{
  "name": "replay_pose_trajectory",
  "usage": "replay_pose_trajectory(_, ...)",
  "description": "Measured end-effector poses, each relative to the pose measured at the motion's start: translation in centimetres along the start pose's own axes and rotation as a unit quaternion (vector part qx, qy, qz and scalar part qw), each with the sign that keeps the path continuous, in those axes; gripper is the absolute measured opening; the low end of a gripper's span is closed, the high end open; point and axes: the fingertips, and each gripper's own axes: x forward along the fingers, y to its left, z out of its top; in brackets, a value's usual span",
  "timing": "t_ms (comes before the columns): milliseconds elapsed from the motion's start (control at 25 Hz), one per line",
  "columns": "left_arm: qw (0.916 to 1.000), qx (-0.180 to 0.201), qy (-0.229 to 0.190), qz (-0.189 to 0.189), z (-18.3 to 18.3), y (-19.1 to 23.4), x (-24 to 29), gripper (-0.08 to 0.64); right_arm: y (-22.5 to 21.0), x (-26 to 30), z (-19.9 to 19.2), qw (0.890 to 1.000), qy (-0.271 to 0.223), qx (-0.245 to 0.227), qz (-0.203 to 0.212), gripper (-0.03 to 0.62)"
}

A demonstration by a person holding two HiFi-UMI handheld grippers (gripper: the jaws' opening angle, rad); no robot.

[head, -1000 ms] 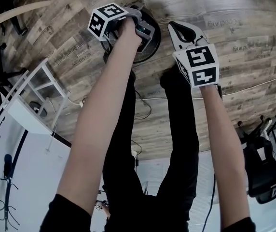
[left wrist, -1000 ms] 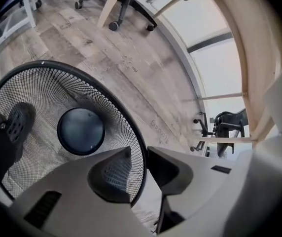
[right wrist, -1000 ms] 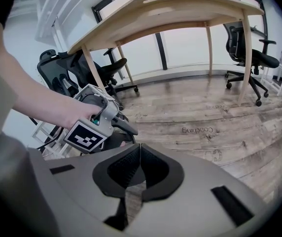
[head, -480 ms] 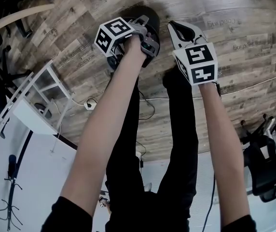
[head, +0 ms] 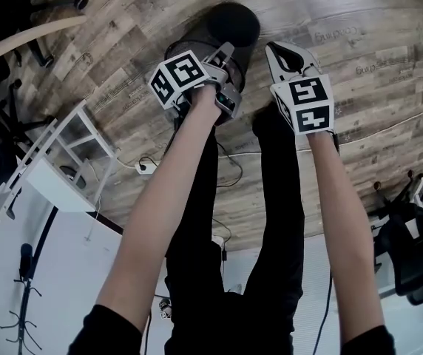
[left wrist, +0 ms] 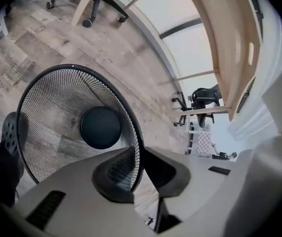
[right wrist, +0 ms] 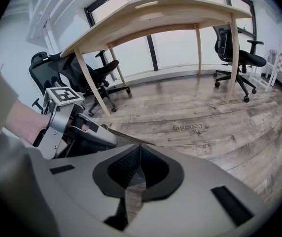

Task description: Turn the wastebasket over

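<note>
Head view showed the wastebasket (head: 230, 28) over the wood-plank floor (head: 359, 43), just beyond the person's legs (head: 271, 198). It was tipped so that its closed base (head: 234, 22) pointed away from the person and its mouth faced back toward them. I could not tell whether it touched the floor. It was a round black wire-mesh bin, narrowing from a wide mouth to a small base.

The left gripper (head: 226, 61) was at the near edge of the mouth. Its own view looked straight into the bin: fine see-through mesh walls with the floor visible behind them, a solid dark disc for the bottom, and a thin black rim (left wrist: 131, 117) round the opening. The jaws had just been closing and pinched the rim and mesh wall, one pad inside and one outside.

The right gripper (head: 279, 54) hung just beside the bin, jaws pressed together with nothing between them.
</note>
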Motion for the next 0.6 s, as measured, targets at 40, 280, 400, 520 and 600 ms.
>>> replay_pose_trajectory(40,0.9999,0.007,0.004,-0.006,-0.1,-0.3,0.1,0.063,0.0,-0.1,0.0,1.0,-0.002,0.003,-0.003,0.034)
replay_pose_trajectory(280,0.9988,0.026,0.024,-0.034,-0.9,-2.1,1.6,0.054,-0.6,-0.4,-0.4,1.0,-0.005,0.006,-0.017,0.034)
replay_pose_trajectory(400,0.9978,0.037,0.037,-0.042,-1.5,-2.3,2.4,0.043,-0.9,-0.6,-0.3,1.0,-0.007,0.003,-0.02,0.034)
replay_pose_trajectory(520,0.9966,0.046,0.047,-0.051,-1.9,-2.3,2.9,0.038,-1.2,-0.9,-0.3,1.0,-0.009,0.007,-0.022,0.034)
replay_pose_trajectory(600,0.9961,0.049,0.053,-0.052,-2.1,-2.1,3.0,0.038,-1.3,-1.1,-0.4,1.0,-0.009,0.013,-0.022,0.033)
